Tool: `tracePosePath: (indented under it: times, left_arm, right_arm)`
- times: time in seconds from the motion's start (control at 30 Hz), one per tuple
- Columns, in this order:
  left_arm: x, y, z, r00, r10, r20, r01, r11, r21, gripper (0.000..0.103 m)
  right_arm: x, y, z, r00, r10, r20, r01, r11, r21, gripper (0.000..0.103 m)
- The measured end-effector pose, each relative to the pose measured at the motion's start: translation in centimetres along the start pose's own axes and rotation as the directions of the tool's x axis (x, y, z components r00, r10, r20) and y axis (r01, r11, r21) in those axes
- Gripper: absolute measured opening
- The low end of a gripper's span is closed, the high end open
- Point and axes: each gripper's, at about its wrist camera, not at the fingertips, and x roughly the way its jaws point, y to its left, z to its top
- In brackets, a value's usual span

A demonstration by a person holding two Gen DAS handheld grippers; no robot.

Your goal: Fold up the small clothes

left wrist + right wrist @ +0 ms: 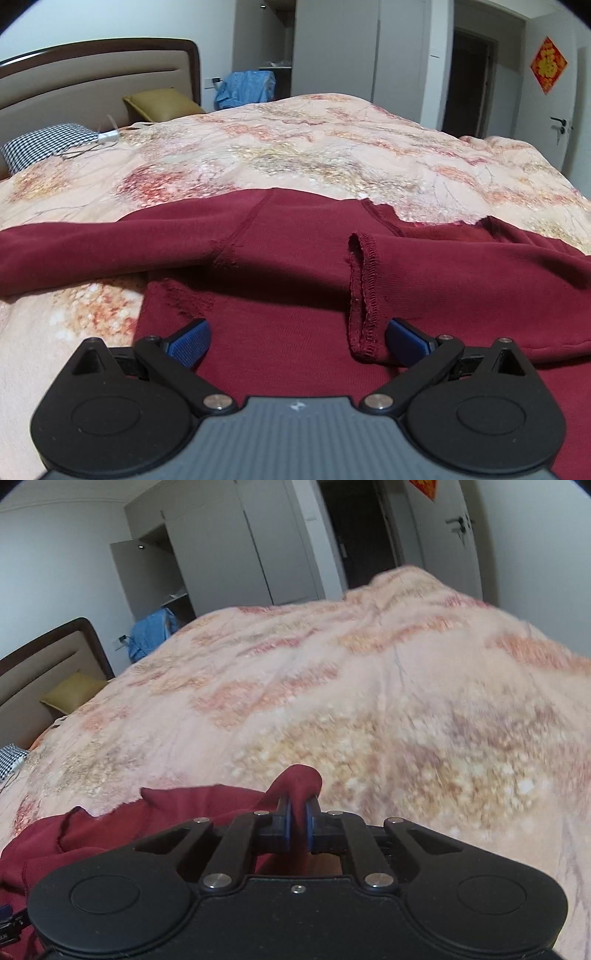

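Nearest the lens in the left wrist view we see the left tool (297,338), its blue pads spread wide and pinching nothing, hovering just over the dark red garment (280,258). Between and just ahead of the pads lies a hemmed cuff (362,295), its stitched edge turned up. In the right wrist view the right tool (298,821) has its pads pressed together on a bunched corner of the same garment, a small peak of cloth rising above them. We note that the garment lies spread on the bed's floral quilt (332,155), one sleeve (74,254) stretched away to the left.

We judge the fabric light, soft and limp: it will sag and crease wherever it is unsupported, and it should not slip from the pads. Hems, cuffs and seams, being doubled and stitched, offer the firmest purchase, so the cuff looks the sensible hold for the left tool. Farther off stand a yellow pillow (162,103), the headboard (92,77) and the wardrobe (373,48).
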Motion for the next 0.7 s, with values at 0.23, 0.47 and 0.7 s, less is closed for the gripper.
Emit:
tracePosePath:
  times: [0.23,0.47,0.7]
  left_arm:
    - [0.8,0.0,-0.4,1.0,0.002,-0.013,-0.002,1.0,0.009,0.103]
    - [0.7,0.0,-0.7,1.0,0.001,-0.002,-0.001,1.0,0.008,0.103]
    - [0.7,0.0,-0.7,1.0,0.0,-0.002,0.0,1.0,0.007,0.103]
  right_arm:
    - [-2.6,-0.1,-2.0,1.0,0.0,0.026,0.003,0.992,-0.122,0.04]
    - [-8.7,0.8,-6.2,0.996,-0.013,0.086,0.048,0.909,-0.414,0.053]
    - [-8.4,3.7,-9.5,0.995,-0.042,0.089,0.089,0.769,-0.633,0.051]
